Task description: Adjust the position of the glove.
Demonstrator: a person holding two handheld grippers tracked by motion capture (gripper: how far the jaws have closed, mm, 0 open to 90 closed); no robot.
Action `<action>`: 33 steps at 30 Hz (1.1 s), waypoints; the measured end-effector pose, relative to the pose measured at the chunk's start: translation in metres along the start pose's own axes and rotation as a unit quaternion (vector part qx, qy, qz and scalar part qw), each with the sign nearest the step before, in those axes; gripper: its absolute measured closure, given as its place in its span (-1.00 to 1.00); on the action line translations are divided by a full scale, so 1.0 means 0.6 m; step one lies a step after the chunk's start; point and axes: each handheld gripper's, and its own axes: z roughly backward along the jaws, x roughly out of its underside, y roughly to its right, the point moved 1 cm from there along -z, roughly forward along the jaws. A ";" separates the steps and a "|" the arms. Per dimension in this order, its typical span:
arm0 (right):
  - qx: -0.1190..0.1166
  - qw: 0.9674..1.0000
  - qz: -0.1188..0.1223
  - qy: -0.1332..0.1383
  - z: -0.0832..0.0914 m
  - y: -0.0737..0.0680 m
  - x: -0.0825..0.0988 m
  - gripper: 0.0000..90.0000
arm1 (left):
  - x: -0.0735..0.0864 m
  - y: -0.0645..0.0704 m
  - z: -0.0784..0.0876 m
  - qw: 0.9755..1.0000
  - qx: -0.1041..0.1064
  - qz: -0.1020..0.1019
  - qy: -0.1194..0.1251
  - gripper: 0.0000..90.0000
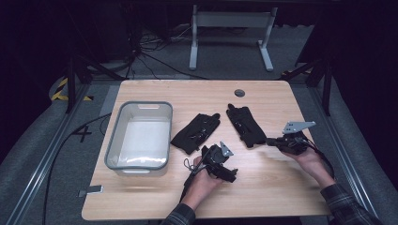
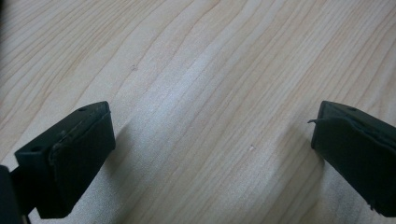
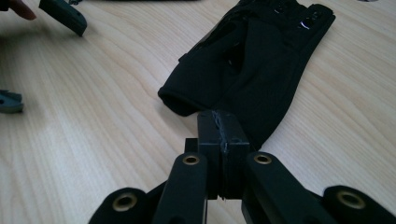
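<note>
Two black gloves lie flat on the wooden table: one (image 1: 196, 132) in the middle, the other (image 1: 245, 125) to its right. My right gripper (image 1: 270, 140) is shut, its tips against the cuff end of the right-hand glove (image 3: 261, 60). In the right gripper view the pads of the right gripper (image 3: 219, 126) press together at the cuff's edge; whether fabric is pinched between them I cannot tell. My left gripper (image 1: 225, 168) hovers low over bare wood in front of the gloves. In its own view the left gripper (image 2: 212, 154) stands wide open with nothing between its jaws.
A grey plastic bin (image 1: 138, 105) sits on the left part of the table, nothing visible inside. A round cable port (image 1: 239, 93) is set in the tabletop near the far edge. Bare wood lies in front of the gloves and along the near edge.
</note>
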 end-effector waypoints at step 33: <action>0.000 0.999 -0.003 -0.047 -0.063 0.024 -0.003 1.00 | 0.001 0.001 0.001 1.000 -0.001 0.002 -0.002 -1.00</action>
